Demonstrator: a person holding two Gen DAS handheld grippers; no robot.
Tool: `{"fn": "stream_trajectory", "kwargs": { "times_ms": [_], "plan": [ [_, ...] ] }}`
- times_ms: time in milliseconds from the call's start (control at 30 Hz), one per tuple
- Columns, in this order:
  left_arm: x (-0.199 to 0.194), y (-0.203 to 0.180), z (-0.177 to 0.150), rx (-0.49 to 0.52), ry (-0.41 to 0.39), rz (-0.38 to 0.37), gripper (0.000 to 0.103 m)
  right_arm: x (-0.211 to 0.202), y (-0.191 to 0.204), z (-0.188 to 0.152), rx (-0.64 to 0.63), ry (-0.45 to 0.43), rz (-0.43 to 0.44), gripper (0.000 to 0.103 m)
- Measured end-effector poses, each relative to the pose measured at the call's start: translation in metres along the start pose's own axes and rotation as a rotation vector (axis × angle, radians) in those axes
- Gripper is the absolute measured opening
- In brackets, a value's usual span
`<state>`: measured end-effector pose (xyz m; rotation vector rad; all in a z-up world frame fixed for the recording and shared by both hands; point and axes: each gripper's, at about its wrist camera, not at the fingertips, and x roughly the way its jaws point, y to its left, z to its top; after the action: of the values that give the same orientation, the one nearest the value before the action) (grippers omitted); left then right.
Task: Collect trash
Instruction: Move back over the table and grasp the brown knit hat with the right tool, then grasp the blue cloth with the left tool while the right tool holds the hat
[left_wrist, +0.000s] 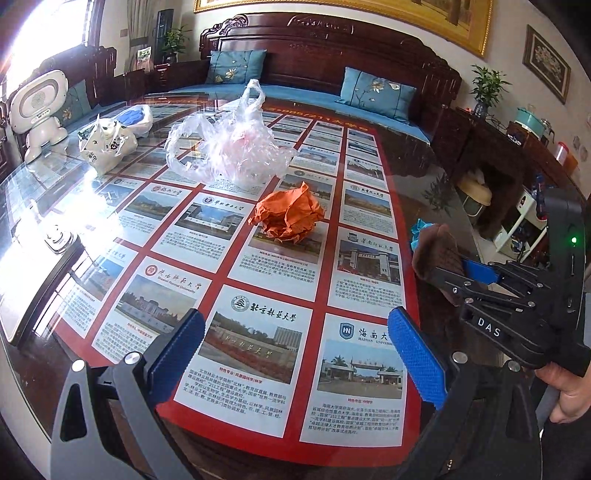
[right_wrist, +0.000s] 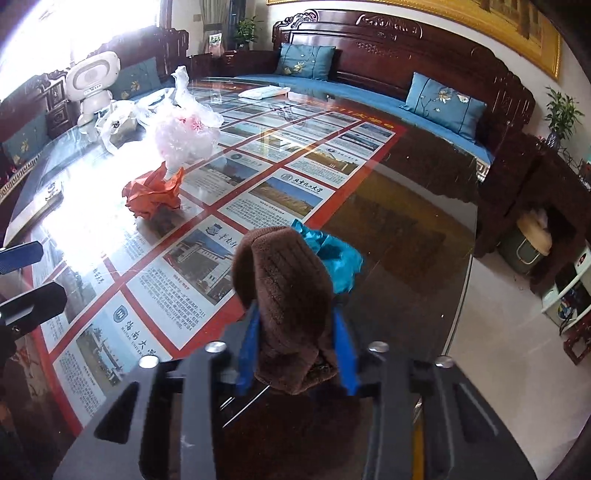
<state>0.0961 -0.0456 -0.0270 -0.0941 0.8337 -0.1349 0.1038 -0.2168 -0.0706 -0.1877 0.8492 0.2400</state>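
The brown fuzzy cloth (right_wrist: 286, 295) is looking soft, light and limp, so pinching a bunched fold is holding it best. The right tool (right_wrist: 295, 350) is gripping it, blue pads squeezing its lower part above the glass surface (right_wrist: 406, 192); a crumpled teal wrapper (right_wrist: 338, 258) is lying just behind. The left tool (left_wrist: 295, 362) is hanging wide open and empty, with the crumpled orange paper (left_wrist: 288, 214) lying ahead of it.

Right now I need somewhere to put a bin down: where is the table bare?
Bare glass lies between the orange paper ball and the open left gripper, and over the dark stretch beyond the blue wrapper toward the sofa. It is crowded around the plastic bag, ceramic figure and white toy robot.
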Motion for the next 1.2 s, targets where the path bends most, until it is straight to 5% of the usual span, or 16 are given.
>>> {"fn": "stream_trajectory", "kwargs": {
  "times_ms": [400, 600, 1033, 1200],
  "plan": [
    [0.001, -0.016, -0.004, 0.036, 0.009, -0.013, 0.099, -0.039, -0.016, -0.009, 0.088, -0.085, 0.173, 0.013],
    [0.009, -0.030, 0.001, 0.056, 0.027, -0.031, 0.099, -0.066, -0.040, -0.010, 0.118, -0.148, 0.135, 0.014],
    [0.064, -0.125, 0.030, 0.198, 0.094, -0.139, 0.099, -0.062, -0.080, -0.033, 0.137, -0.129, 0.148, 0.014],
    [0.095, -0.146, 0.047, 0.212, 0.118, -0.114, 0.099, -0.055, -0.098, -0.033, 0.135, -0.133, 0.176, 0.014]
  ]
}}
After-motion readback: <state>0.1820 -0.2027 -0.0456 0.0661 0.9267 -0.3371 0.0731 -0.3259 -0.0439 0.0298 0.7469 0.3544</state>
